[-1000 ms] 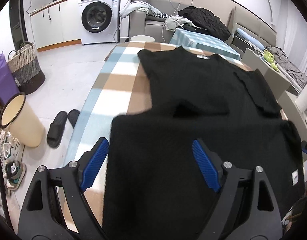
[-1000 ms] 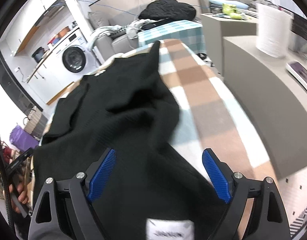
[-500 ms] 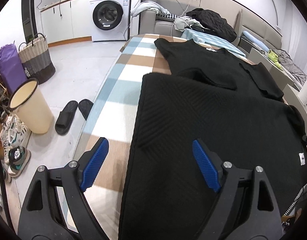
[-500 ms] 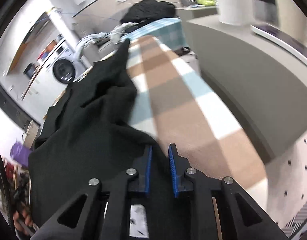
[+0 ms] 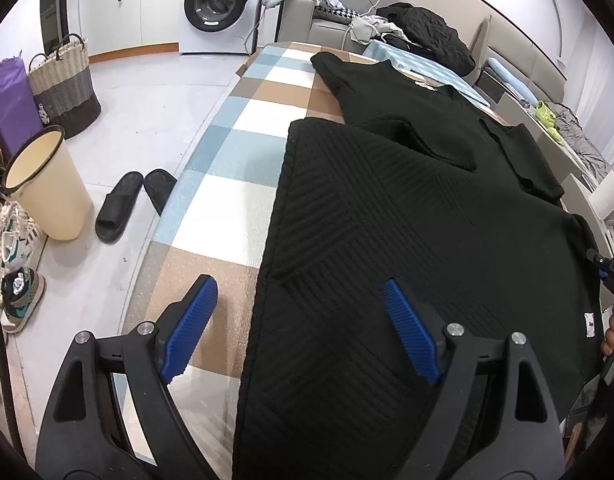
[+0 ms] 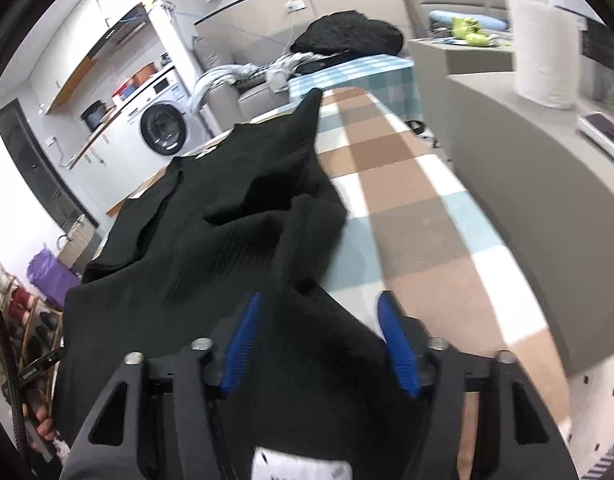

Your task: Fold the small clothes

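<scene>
A black ribbed knit garment [image 5: 387,200] lies on the checked table [image 5: 235,152], its near half folded up over the far half. My left gripper [image 5: 299,284] stands open low over the garment's left edge, which runs between its blue fingers. In the right wrist view the same garment [image 6: 211,248] is bunched and rumpled along its right side. My right gripper [image 6: 320,298] is partly apart and its jaws are opening. Black cloth lies between them and a white label [image 6: 299,464] shows below.
Left of the table on the floor are a cream bin [image 5: 47,184], black slippers [image 5: 123,204], sneakers [image 5: 19,292] and a woven basket [image 5: 63,84]. A washing machine [image 5: 219,0] stands at the back. A grey counter [image 6: 527,184] with a paper roll [image 6: 547,52] borders the table's right side.
My right gripper went from wide open to nearly shut on the cloth, then parted again. My left gripper shifted left to the garment's left edge and stayed open.
</scene>
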The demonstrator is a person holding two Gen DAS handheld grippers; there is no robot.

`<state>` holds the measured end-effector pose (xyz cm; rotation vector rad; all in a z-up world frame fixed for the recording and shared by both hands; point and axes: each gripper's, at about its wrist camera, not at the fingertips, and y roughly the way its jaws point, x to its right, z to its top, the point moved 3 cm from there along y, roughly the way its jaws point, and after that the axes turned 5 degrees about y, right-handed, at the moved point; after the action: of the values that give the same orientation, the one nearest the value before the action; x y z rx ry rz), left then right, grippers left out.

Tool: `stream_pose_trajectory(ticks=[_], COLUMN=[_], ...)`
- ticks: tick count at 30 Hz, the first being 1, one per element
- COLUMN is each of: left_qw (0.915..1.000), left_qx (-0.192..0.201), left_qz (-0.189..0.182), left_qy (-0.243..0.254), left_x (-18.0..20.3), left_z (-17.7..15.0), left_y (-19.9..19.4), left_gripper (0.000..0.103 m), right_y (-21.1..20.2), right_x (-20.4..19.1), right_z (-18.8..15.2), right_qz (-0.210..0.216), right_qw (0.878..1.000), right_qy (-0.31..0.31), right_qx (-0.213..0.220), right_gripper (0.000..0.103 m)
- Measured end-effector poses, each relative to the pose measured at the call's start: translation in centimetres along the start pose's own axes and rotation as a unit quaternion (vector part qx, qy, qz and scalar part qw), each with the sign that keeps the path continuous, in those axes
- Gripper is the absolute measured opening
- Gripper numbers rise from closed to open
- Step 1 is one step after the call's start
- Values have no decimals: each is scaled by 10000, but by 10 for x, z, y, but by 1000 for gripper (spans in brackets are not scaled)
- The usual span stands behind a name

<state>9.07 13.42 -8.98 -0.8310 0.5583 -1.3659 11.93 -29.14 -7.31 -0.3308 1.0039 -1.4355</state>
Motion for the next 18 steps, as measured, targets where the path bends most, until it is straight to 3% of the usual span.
stream_pose_trajectory(ticks=[2,5,10,13,16,18], left_qw=[10000,10000,9999,9999,9998,9996], left_qx=[-25,-98,-89,-97,-82,-65], left_qz=[5,-10,9,73,118,165], left_qy=[3,9,68,86,135,207], left_x=[-1,-2,1,3,7,10], left_z=[2,2,8,11,15,18], left_y=[3,8,15,19,22,23], left_gripper=[84,84,84,83,66,37], right_y=[3,0,-14,-18,-16,-15], right_x=[24,37,24,18,16,16], right_z=[7,8,-7,-17,-18,-19], right_qz=[-370,-107,351,297,243,271], right_qw=[9977,9970,9988,9995,9997,9996], right_qy=[564,763,328,70,-19,-42], right_qx=[7,-73,-73,-21,-14,5], right_gripper=[29,30,58,62,62,62])
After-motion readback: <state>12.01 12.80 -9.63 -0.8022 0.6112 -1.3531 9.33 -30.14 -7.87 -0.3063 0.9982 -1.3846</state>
